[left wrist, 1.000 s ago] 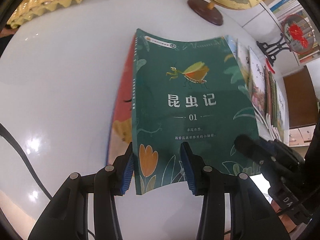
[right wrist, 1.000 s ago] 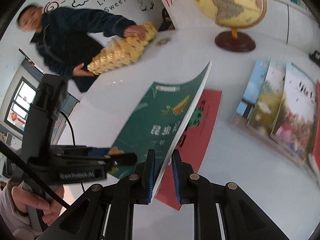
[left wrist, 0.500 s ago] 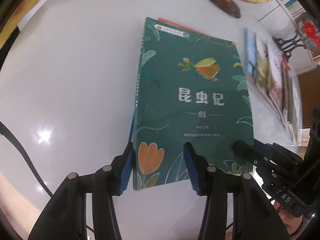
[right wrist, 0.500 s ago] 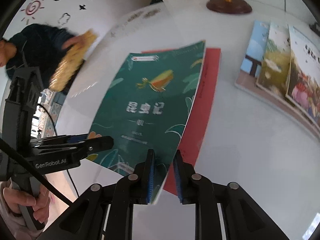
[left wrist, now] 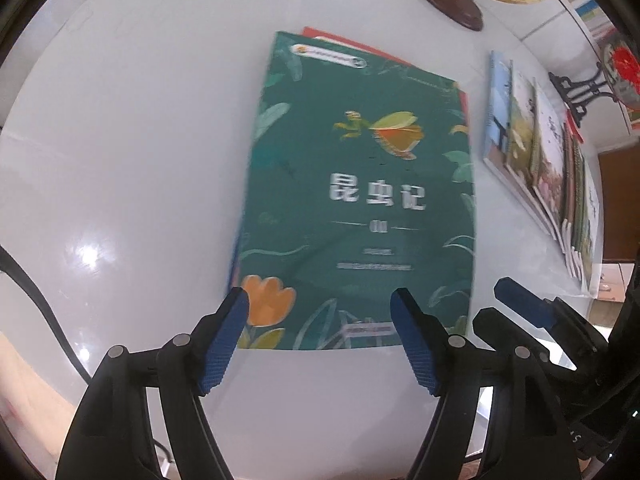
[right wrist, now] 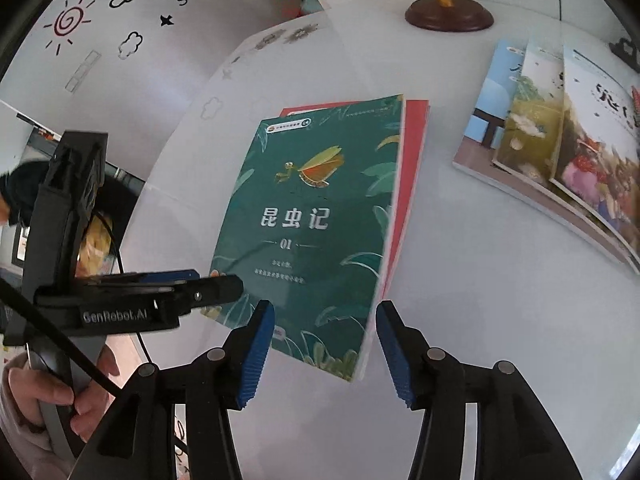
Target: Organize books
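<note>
The white table (left wrist: 120, 140) lies wide and bare to the left of my green book (left wrist: 360, 200), which lies flat on a red book (right wrist: 414, 148); its cover reads 昆虫记 and 01. A fanned row of books (right wrist: 560, 152) lies well apart on the right, a globe (right wrist: 448, 12) at the far edge. The wall says "Lifeis Sweet". My left gripper (left wrist: 320, 300) is opening, its blue pads off the green book's near edge. My right gripper (right wrist: 326, 312) is opening too, around the near right corner, gripping nothing. Its neighbour's side reads "GenRobot.AI".
</note>
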### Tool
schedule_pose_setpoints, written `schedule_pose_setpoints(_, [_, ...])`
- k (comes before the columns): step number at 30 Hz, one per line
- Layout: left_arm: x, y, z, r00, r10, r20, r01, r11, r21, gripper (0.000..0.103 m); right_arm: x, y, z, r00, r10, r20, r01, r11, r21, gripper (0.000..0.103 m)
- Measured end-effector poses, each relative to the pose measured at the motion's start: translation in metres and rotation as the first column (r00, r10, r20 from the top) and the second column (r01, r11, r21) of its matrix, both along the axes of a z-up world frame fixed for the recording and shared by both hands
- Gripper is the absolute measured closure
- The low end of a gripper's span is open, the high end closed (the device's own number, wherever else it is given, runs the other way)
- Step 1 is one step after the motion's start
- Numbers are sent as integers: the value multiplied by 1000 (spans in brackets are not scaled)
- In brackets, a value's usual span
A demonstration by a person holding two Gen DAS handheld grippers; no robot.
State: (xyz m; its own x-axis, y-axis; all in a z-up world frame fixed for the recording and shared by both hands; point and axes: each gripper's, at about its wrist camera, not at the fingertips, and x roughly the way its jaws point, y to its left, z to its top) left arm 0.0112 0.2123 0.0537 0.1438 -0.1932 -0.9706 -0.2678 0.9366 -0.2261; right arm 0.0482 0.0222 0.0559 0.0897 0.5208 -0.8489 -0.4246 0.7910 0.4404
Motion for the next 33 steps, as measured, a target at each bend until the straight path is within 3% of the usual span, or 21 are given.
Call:
schedule_pose_setpoints(9, [17, -52, 7, 998, -66, 4, 66, 998, 19, 31, -8, -55, 15, 991, -121, 58, 120, 992, 25, 52])
schedule_pose_setpoints(18, [45, -130, 15, 981, -195, 7, 195, 980, 44, 31, -5, -163, 30, 948, -297, 116, 295, 955, 35, 52])
schedule_pose_setpoints(22, [61, -178, 21, 961, -275, 9, 274, 960, 65, 31, -6, -211, 31, 916, -385, 115, 382, 923, 51, 52])
schedule_pose_setpoints(28, [82, -248, 44, 917, -390, 83, 382, 919, 93, 31, -9, -266, 51, 868, -431, 246, 433, 900, 49, 52])
schedule_pose_setpoints(33, [99, -308, 56, 871, -465, 160, 455, 885, 95, 31, -9, -312, 55, 807, -487, 334, 504, 863, 40, 52])
